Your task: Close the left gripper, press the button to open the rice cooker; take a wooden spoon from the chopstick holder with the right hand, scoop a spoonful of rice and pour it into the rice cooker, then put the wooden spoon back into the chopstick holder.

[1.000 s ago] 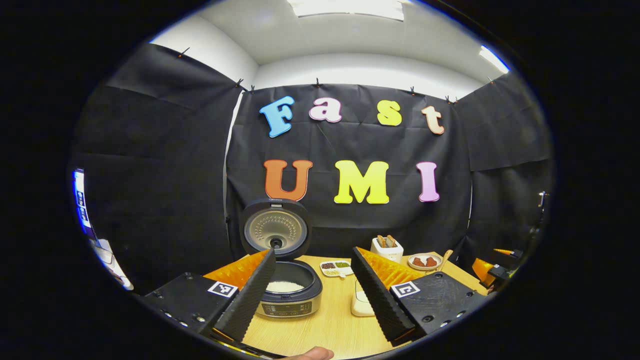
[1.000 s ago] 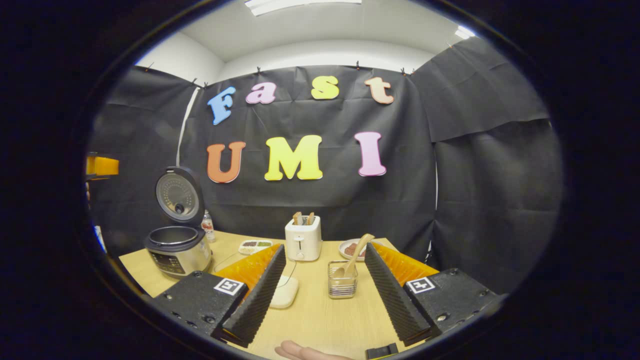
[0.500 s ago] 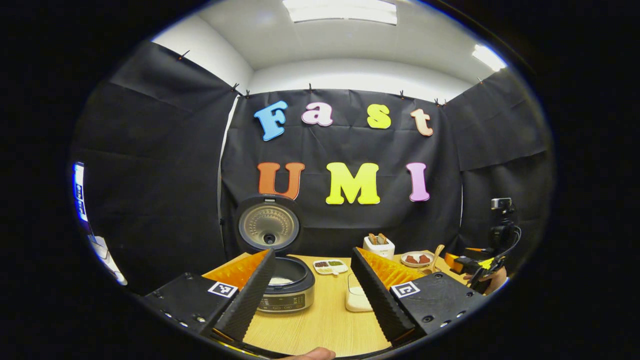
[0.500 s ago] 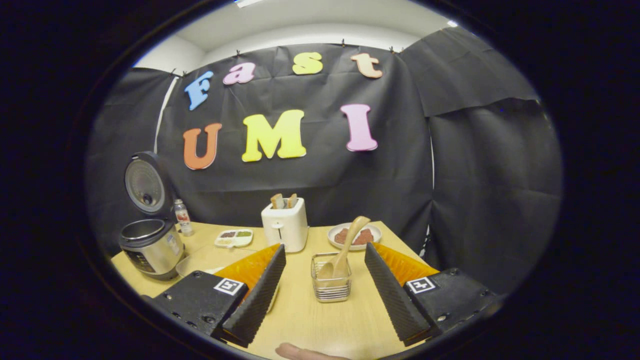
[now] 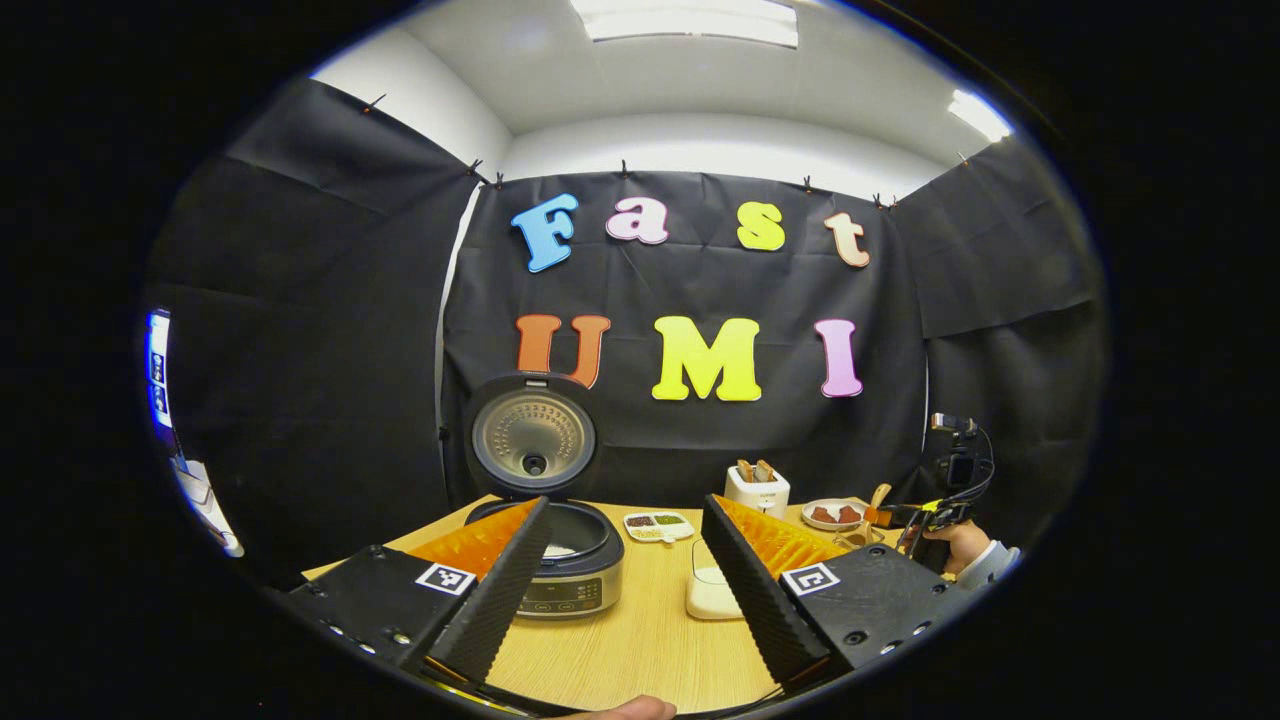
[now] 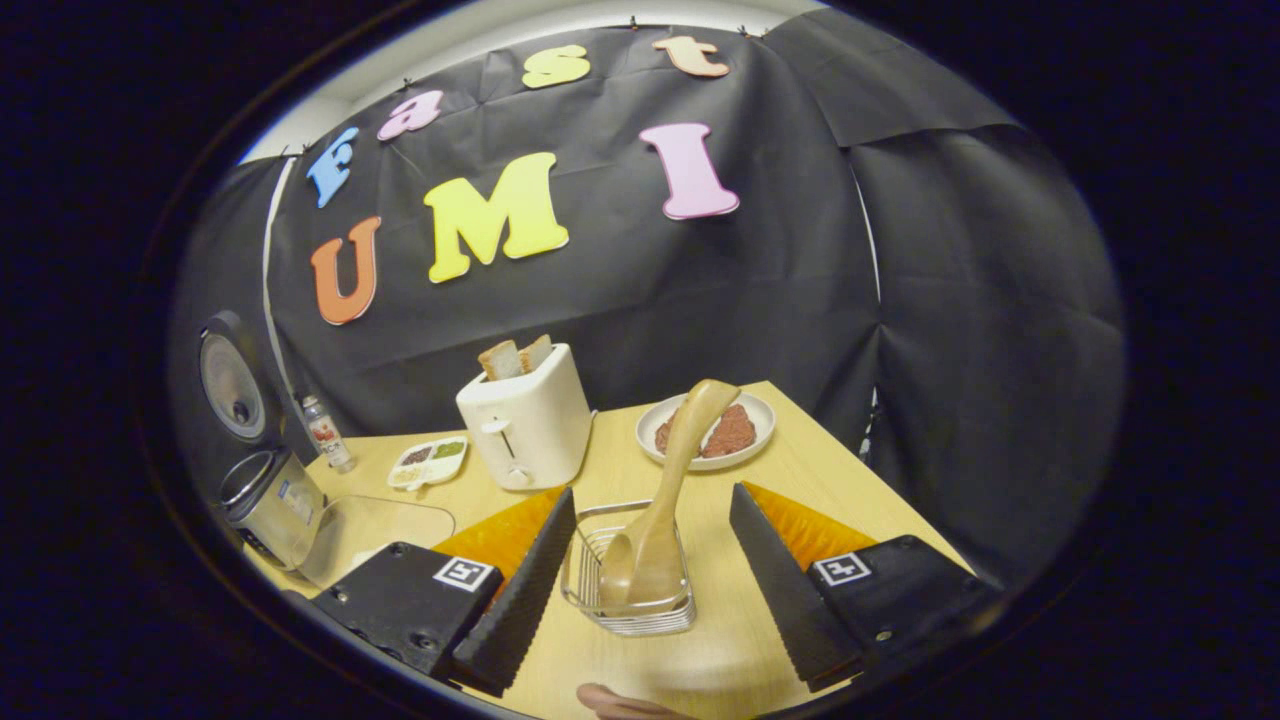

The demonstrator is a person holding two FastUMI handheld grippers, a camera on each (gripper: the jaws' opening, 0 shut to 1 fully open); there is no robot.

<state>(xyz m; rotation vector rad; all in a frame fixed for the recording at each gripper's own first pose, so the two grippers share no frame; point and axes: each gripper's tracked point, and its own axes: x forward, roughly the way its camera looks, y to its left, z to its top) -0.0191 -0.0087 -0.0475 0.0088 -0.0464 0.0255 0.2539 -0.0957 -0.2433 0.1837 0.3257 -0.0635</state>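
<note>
- The right gripper [image 6: 645, 590] has come down and forward over the last second. In the right gripper view the square wire chopstick holder [image 6: 628, 615] now sits low in the centre of the frame, between the two wide-spread fingers. A second ago it stood farther off, at mid-frame.
- The gripper's fingers touch neither the holder nor the spoon, and nothing is held.
- The pale wooden spoon [image 6: 668, 500] stands in the holder, bowl down. Its handle leans up and to the right, and its tip crosses in front of the white plate of reddish-brown food [image 6: 762, 412].
- The left gripper [image 5: 625, 590] has drawn back. In the left gripper view the silver-and-black rice cooker [image 5: 570, 580] looks smaller than it did and sits lower left of centre.
- The cooker's round lid [image 5: 532, 436] stands upright and open, with something white visible in the pot. I judge the button step done.
- The left gripper's fingers are spread wide and carry nothing.
- At the right edge of the left gripper view, a hand [image 5: 962, 545] has brought the other gripper to the holder's corner of the light wooden table [image 5: 640, 650].
- Also on the table are a white toaster with two bread slices [image 6: 525, 420], a small white divided dish [image 6: 428, 462] and a small bottle [image 6: 326, 434] beside the cooker.
- My reading is that this is the reach for the spoon. The fingers must next close on the leaning handle, which stands nearer the right finger than the left.
</note>
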